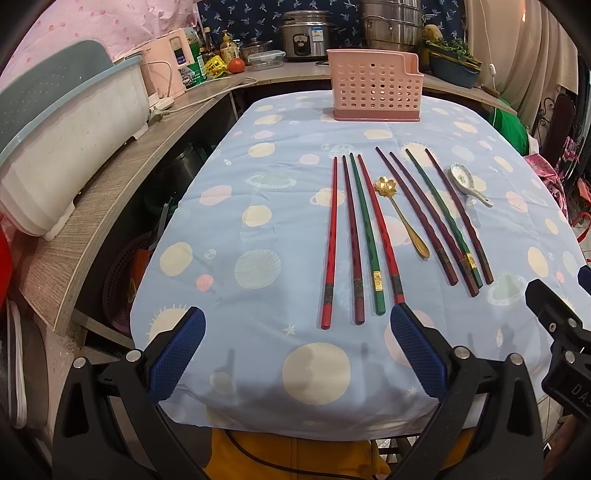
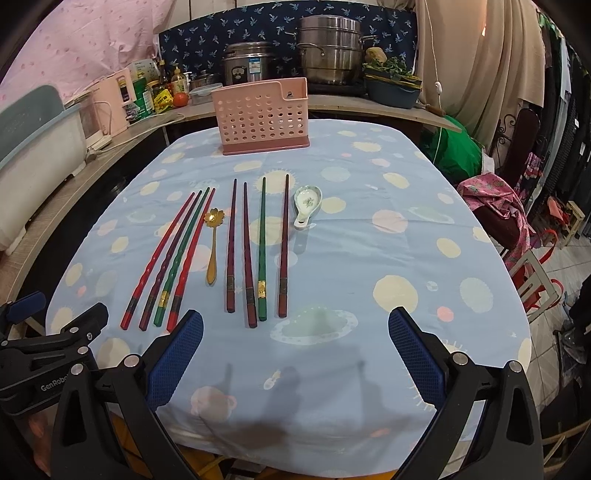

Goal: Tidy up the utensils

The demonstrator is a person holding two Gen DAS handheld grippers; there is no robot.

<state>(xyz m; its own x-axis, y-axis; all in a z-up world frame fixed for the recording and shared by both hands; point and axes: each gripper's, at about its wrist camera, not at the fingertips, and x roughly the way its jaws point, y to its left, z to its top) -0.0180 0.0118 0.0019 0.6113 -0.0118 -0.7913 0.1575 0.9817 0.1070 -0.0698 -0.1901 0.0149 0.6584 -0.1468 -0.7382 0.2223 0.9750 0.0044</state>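
Several red, maroon and green chopsticks lie in two groups on the blue tablecloth: a left group point(image 1: 354, 240) point(image 2: 170, 258) and a right group point(image 1: 439, 218) point(image 2: 258, 247). A gold flower spoon point(image 1: 400, 216) point(image 2: 212, 243) lies between them. A white ceramic spoon point(image 1: 467, 182) point(image 2: 306, 205) lies at the right. A pink perforated utensil holder point(image 1: 375, 86) point(image 2: 264, 116) stands at the table's far end. My left gripper point(image 1: 297, 354) is open and empty at the near edge, before the left group. My right gripper point(image 2: 295, 354) is open and empty, before the right group.
A wooden shelf point(image 1: 122, 173) runs along the left with a white dish rack point(image 1: 66, 147), bottles and a tomato. Pots and a rice cooker point(image 1: 306, 35) stand behind the holder. Cloth and a chair point(image 2: 517, 206) are at the right.
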